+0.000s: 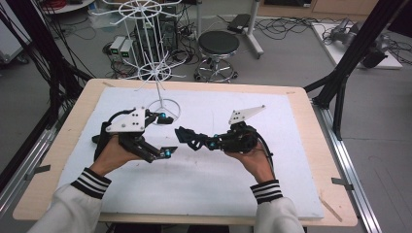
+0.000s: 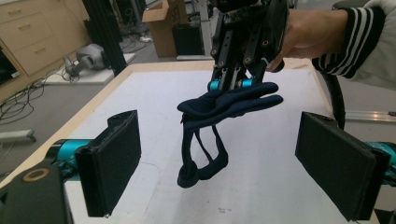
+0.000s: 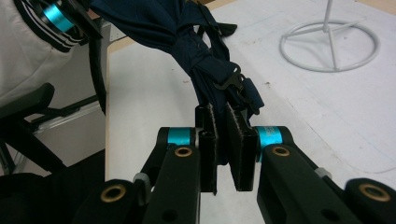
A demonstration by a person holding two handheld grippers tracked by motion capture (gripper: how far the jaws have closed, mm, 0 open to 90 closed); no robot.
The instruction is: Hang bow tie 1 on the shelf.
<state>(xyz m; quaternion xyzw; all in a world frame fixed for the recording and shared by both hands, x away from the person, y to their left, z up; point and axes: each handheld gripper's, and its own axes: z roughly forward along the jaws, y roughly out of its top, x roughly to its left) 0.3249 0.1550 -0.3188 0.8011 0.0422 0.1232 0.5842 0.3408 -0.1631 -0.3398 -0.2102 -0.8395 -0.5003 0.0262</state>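
Right gripper (image 3: 223, 140) clamping a dark navy strapped cloth (image 2: 224, 105) between closed jaws, holding it above the white tabletop (image 1: 204, 174), straps (image 2: 205, 158) dangling free. Left gripper (image 2: 217, 168) waiting just beside it, jaws spread wide, nothing between them. Risking, probably, a thin pinch slipping out under the cloth's own weight, or loose straps snagging on the white wire stand (image 1: 154, 73) nearby during any lift toward it.

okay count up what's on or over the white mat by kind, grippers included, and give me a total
Grippers: 2, left gripper and right gripper.
Dark blue fabric pieces: 1, dark blue strappy cloth.
White wire racks: 1, white wire stand.
Total: 4.
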